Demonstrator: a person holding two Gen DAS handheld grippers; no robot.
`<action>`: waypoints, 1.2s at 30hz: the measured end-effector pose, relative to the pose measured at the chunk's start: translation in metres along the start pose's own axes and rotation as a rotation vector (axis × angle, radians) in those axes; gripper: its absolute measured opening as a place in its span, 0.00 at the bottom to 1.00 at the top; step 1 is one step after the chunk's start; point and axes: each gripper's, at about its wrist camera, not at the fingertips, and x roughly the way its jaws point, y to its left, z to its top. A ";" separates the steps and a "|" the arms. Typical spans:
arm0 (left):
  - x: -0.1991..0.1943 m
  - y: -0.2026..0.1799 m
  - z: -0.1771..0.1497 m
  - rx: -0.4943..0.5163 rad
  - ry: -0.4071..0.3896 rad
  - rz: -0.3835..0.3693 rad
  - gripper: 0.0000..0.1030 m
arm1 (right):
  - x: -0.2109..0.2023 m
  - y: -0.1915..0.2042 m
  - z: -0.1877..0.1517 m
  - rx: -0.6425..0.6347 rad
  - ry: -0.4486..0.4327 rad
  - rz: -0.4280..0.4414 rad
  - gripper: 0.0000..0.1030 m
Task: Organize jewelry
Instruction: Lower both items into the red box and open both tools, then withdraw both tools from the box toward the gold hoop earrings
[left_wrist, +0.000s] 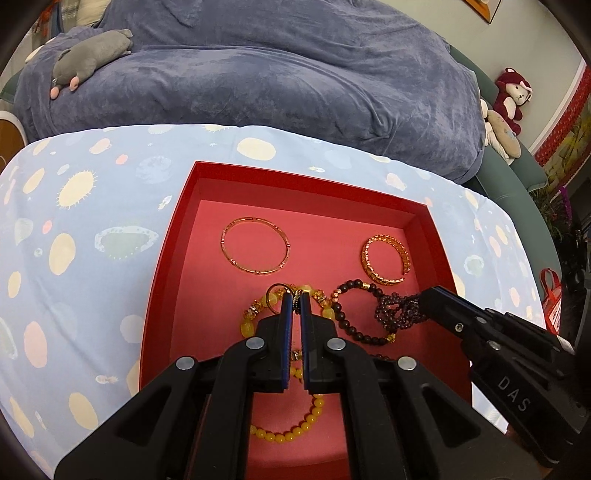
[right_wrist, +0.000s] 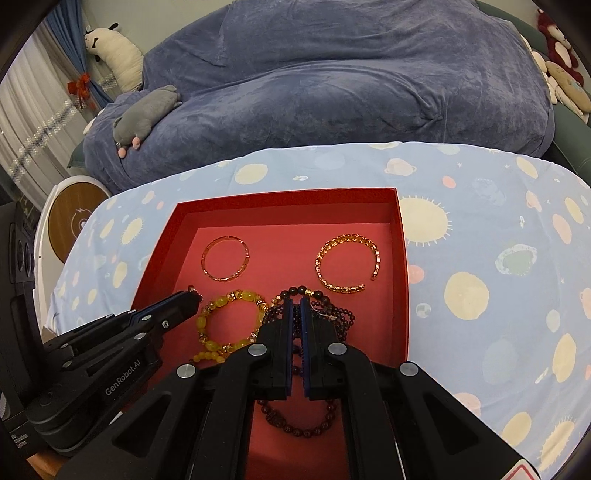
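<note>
Both sets of jaws stand nearly closed over the red tray (left_wrist: 168, 236). Between the left gripper (left_wrist: 296, 300) tips sits a small ring (left_wrist: 275, 293), apparently pinched, above the yellow bead bracelet (right_wrist: 229, 325). The right gripper (right_wrist: 296, 306) is clamped on the dark purple bead strand (left_wrist: 397, 312), which lies tangled with a dark bead bracelet (left_wrist: 345, 314). Two gold bangles (left_wrist: 255, 245) (right_wrist: 347, 264) lie apart and neat at the far side. Sorting the tangled pieces seems in hand; next, each needs lifting clear and placing on bare red lining.
</note>
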 end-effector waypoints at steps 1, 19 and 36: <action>0.003 0.000 0.002 -0.002 0.004 -0.001 0.04 | 0.004 -0.001 0.001 0.000 0.005 0.000 0.04; -0.017 0.009 0.001 -0.052 -0.059 0.042 0.29 | -0.038 -0.004 -0.029 0.000 -0.100 -0.050 0.26; -0.077 0.009 -0.054 -0.070 -0.078 0.035 0.29 | -0.085 0.001 -0.078 0.023 -0.094 -0.056 0.26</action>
